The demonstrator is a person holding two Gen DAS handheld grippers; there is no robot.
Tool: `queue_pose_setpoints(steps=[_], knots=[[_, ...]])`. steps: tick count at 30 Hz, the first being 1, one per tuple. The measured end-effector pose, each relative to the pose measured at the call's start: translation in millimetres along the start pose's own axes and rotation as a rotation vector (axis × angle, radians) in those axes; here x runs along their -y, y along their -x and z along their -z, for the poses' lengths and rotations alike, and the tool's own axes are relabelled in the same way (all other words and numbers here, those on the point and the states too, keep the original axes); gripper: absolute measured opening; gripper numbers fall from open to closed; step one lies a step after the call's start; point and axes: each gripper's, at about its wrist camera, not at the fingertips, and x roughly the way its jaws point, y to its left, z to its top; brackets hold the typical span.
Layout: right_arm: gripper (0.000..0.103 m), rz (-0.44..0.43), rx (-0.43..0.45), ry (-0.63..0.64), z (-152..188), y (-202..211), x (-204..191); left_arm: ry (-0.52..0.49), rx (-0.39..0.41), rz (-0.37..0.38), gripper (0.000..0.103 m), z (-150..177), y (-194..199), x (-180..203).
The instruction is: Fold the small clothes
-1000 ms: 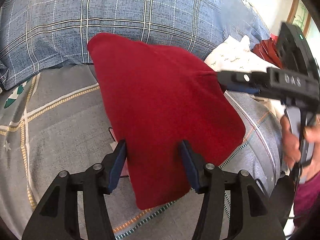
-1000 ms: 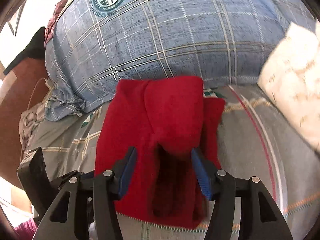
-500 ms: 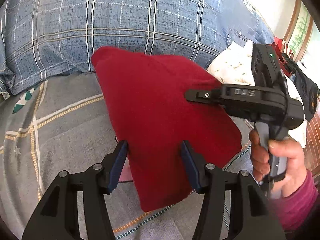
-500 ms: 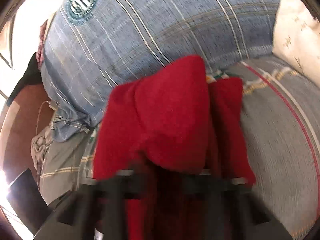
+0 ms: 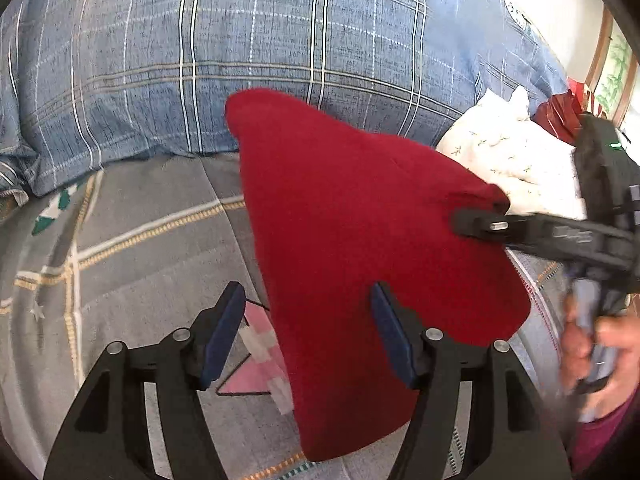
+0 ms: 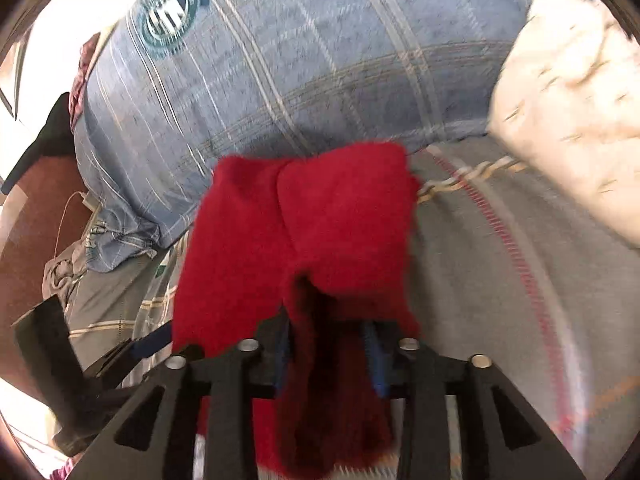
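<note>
A red fleece garment lies folded on the grey bedsheet, its far end against the plaid quilt. My left gripper hovers over its near left edge. Its jaws are opening, and the pads press on nothing. In the right wrist view, the same garment bunches into a thick fold between the blue pads of my right gripper. Those jaws are opening, and the fold still fills the gap. Seen from the left wrist, the right gripper holds the garment's right corner raised in a peak.
A blue plaid quilt is heaped behind the garment. A white flowered pillow lies at the back right. A person's hand grips the right tool's handle. A pink printed patch shows on the sheet beneath the left jaws.
The right gripper reached in over the garment, closed on a fold, then drew back to the right with the corner lifted. The left jaws now stand wider apart.
</note>
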Motion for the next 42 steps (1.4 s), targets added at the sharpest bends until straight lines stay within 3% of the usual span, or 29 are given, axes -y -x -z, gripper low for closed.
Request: queue_pose_setpoints(steps=[4,8,12,16,17,19,29,34,36,39,41,42], knots=[[0.046,0.043,0.106,0.038,-1,40,-9,-0.019,0.029,-0.022,0.064,-8,6,1],[0.046,0.038,0.159,0.141,-15,44,-33,-0.005,0.037,-0.031,0.065,-17,1,-2],[0.042,0.089,0.108,0.25,-26,7,-56,0.001,0.032,-0.037,0.068,-22,-7,-3],[0.038,0.235,0.019,0.256,-28,-42,-44,0.008,0.017,-0.034,0.074,-20,-15,-4],[0.038,0.232,-0.014,0.231,-27,-53,-34,0.012,0.014,-0.032,0.075,-20,-17,-4],[0.038,0.208,0.013,0.221,-26,-50,-30,0.018,0.007,-0.029,0.075,-19,-20,-5],[0.048,0.172,0.043,0.265,6,12,-50,0.014,0.015,-0.044,0.075,-20,-16,-2],[0.049,0.185,-0.072,0.229,34,-22,-31,0.025,0.006,-0.04,0.075,-18,-17,1],[0.05,0.15,-0.055,0.209,37,-24,-26,0.048,-0.032,0.001,0.075,-17,-20,-1],[0.061,0.085,-0.027,0.171,30,-3,-21,0.088,-0.043,0.075,0.075,-17,-11,-9],[0.089,0.065,0.039,0.148,26,15,-14,0.101,-0.025,0.115,0.078,-19,-2,-17],[0.091,0.047,0.079,0.131,22,24,-7,0.106,-0.015,0.131,0.079,-20,0,-21]])
